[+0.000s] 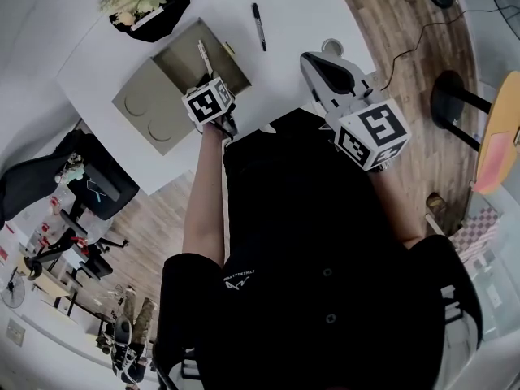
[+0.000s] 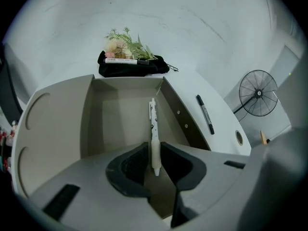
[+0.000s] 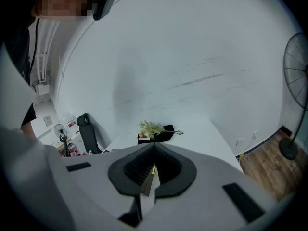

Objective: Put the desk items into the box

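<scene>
Holding a white pen (image 2: 153, 124) tight over the open, seemingly empty box (image 2: 57, 129), the left gripper (image 2: 154, 154) looks ready to drop it; the black marker (image 2: 205, 113) lies on the desk (image 2: 225, 109), right gripper (image 3: 154, 151) closed on nothing

The box (image 1: 218, 70) sits on the table (image 1: 301, 6), its flap (image 1: 150, 108) folded out to the box's left. The pen (image 2: 154, 134) hangs over the box's inside, clamped in the left gripper (image 2: 155, 149). A marker (image 2: 205, 113) lies right of the box, a grommet (image 2: 239, 137) further right. Behind the box lies a pouch (image 2: 130, 69) with a plant (image 2: 127, 44) on it. The right gripper (image 1: 313, 59) is right of the box.
</scene>
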`<move>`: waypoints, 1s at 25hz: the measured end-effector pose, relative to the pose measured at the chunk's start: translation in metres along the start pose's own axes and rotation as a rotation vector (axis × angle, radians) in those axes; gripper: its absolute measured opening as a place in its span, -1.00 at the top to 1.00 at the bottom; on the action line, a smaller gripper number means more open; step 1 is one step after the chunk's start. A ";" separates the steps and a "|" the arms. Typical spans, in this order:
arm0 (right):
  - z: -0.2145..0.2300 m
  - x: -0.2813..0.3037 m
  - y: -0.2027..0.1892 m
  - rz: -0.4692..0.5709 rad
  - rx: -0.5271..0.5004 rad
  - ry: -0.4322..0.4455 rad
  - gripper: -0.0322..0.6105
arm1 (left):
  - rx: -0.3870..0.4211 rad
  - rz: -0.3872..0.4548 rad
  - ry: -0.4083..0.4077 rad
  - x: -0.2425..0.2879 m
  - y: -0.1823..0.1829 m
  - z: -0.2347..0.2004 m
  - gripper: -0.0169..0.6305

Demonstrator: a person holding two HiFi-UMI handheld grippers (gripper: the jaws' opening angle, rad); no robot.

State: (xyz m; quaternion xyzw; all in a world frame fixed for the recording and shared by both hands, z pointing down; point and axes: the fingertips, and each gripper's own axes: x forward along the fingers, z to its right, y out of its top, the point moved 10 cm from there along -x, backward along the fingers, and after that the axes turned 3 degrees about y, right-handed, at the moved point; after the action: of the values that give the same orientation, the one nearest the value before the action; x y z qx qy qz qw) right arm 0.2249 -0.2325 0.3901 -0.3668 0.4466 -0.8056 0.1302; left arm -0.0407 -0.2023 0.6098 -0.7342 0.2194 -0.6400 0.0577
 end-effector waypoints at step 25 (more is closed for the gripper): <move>-0.047 0.009 -0.001 0.013 -0.046 0.063 0.90 | 0.123 0.284 -0.038 -0.082 0.006 -0.013 0.92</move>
State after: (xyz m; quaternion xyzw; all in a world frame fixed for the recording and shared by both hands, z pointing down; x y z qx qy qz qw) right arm 0.1855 -0.2069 0.3797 -0.3414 0.4712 -0.8054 0.1129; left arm -0.0611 -0.1727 0.5352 -0.7027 0.2802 -0.6236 0.1969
